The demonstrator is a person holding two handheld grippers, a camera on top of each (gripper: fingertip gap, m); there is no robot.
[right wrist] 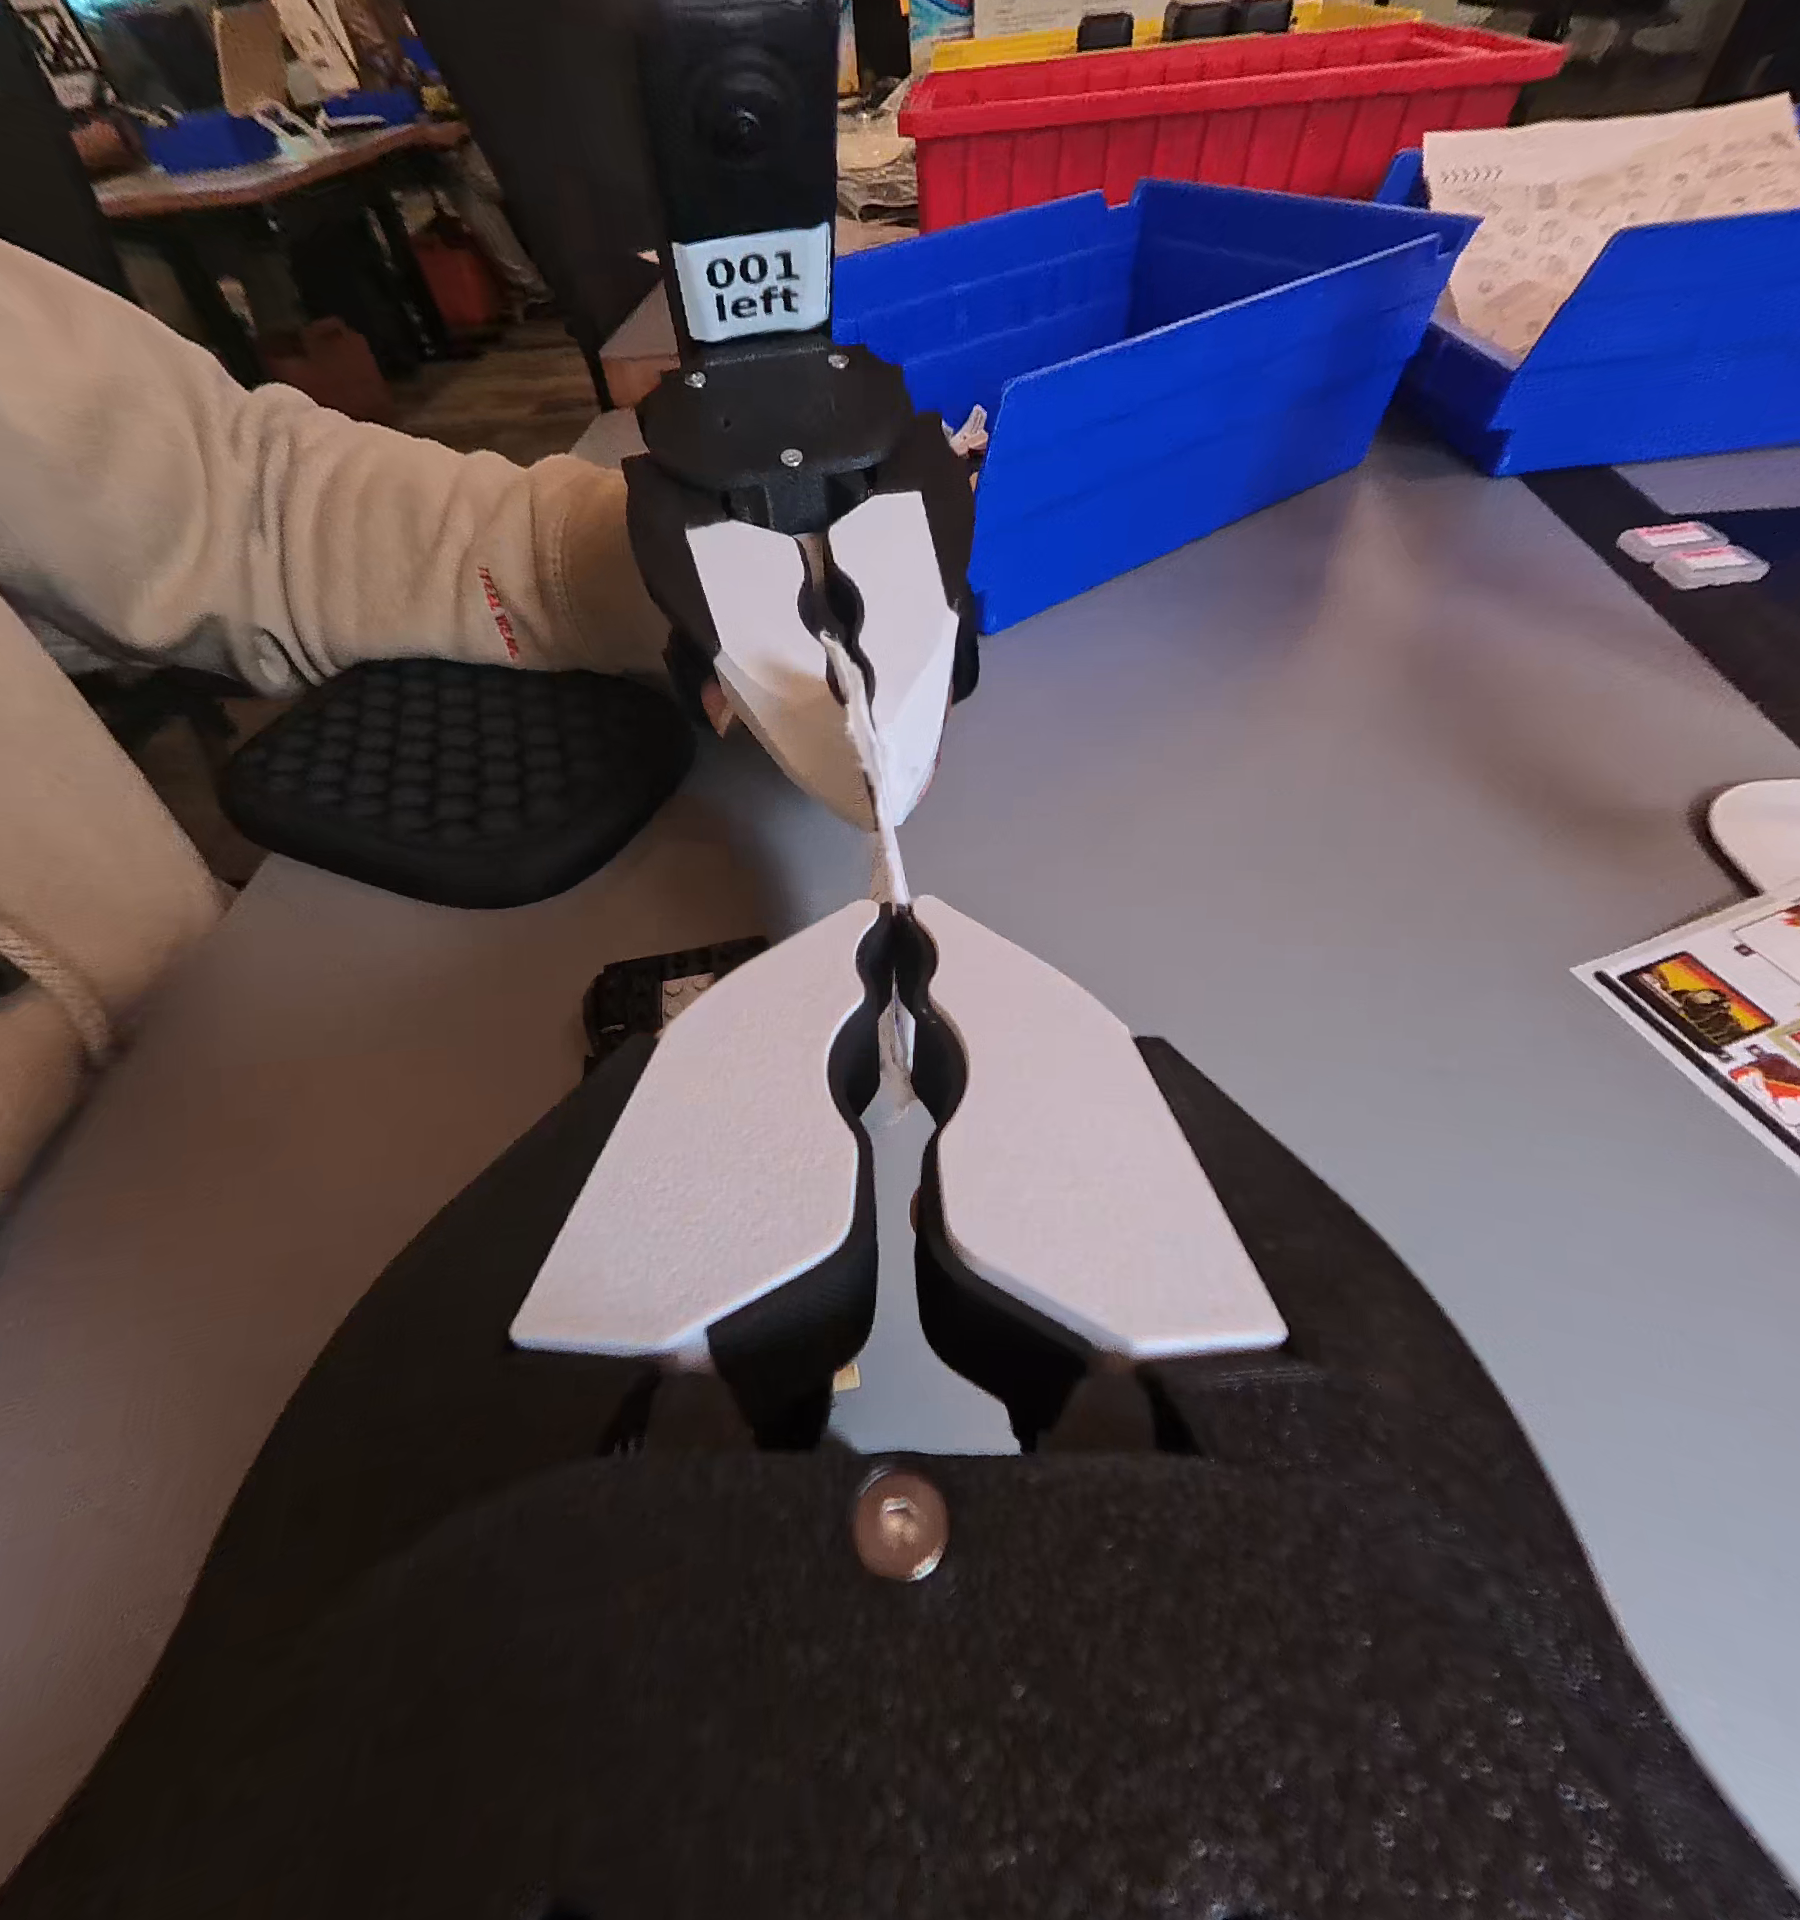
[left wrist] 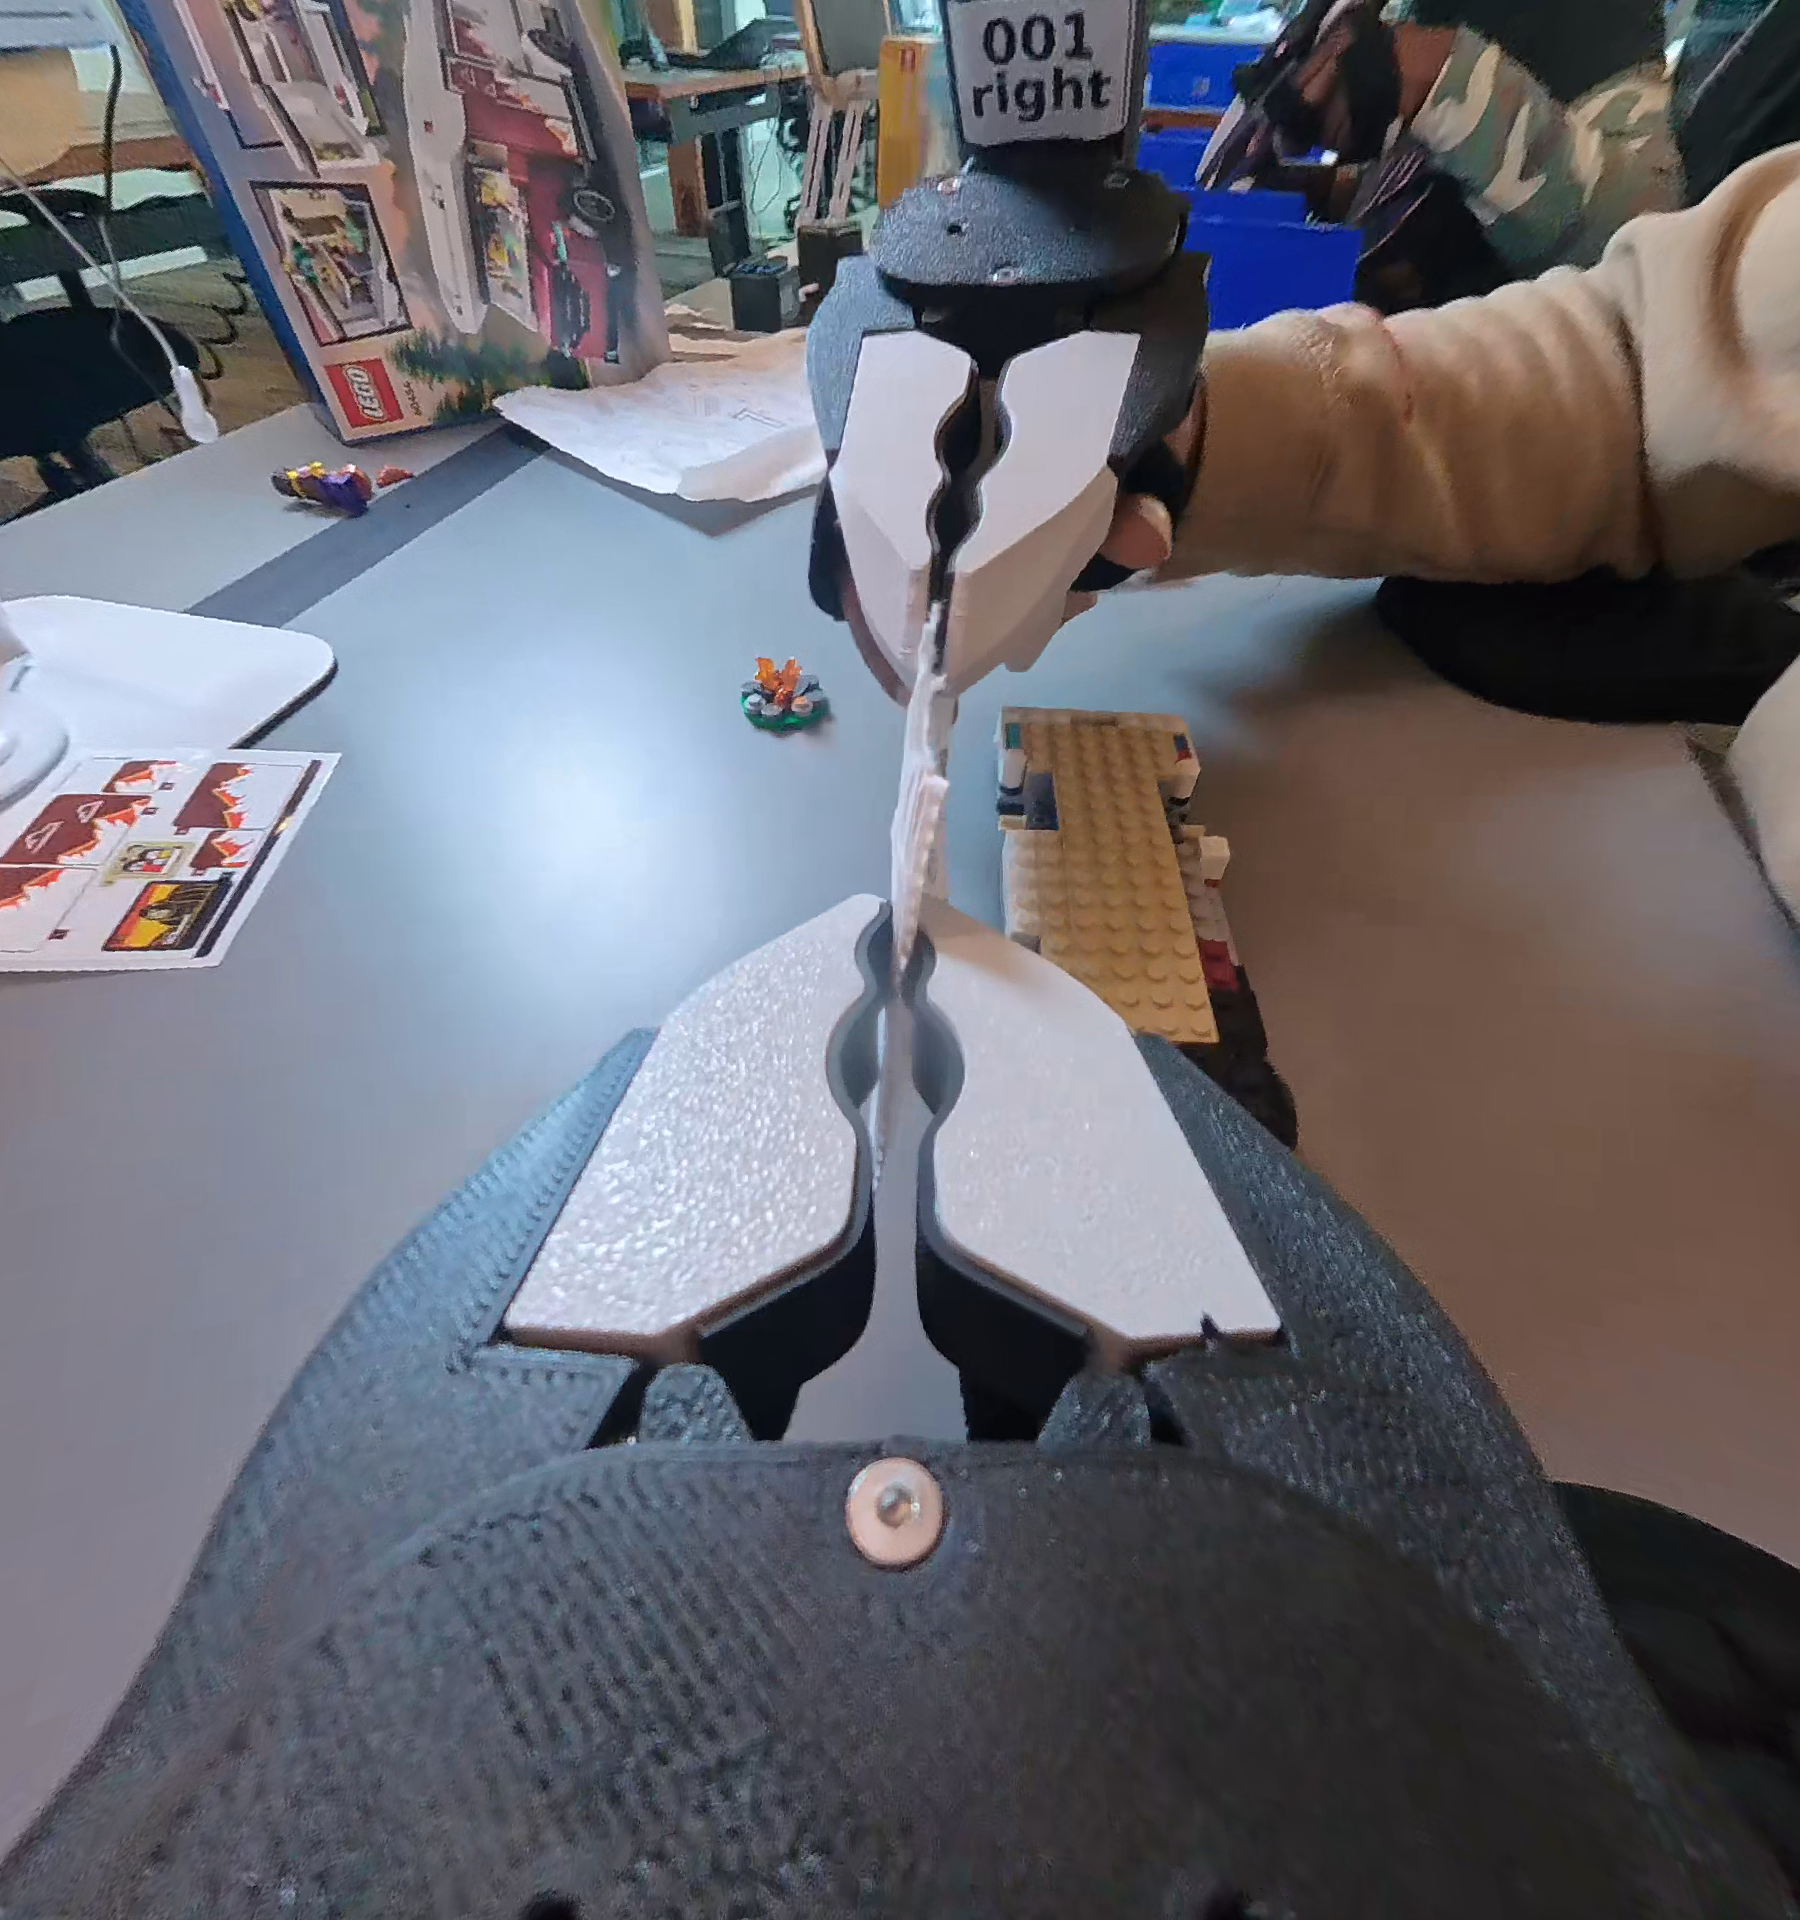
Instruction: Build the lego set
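Observation:
A thin white paper packet (left wrist: 922, 790), seen edge-on, is stretched in the air between my two grippers above the grey table (left wrist: 522, 831). My left gripper (left wrist: 901, 935) is shut on its near end. My right gripper (left wrist: 937, 623) faces it and is shut on the far end. In the right wrist view the same packet (right wrist: 891, 868) runs from my right gripper (right wrist: 901, 920) to the left gripper (right wrist: 880, 810), with both pairs of pads pressed on it. A tan studded brick build (left wrist: 1104, 862) lies on the table just right of the packet.
A small campfire build (left wrist: 784, 694), a sticker sheet (left wrist: 117, 852), a white lamp base (left wrist: 148, 665), a picture box (left wrist: 408, 208) and a torn white bag (left wrist: 688, 426) are on the table. Blue bins (right wrist: 1166, 395) and a red bin (right wrist: 1218, 114) stand behind. A black brick piece (right wrist: 647, 997) lies near. About 5 centimeters separates my left fingertips from my right.

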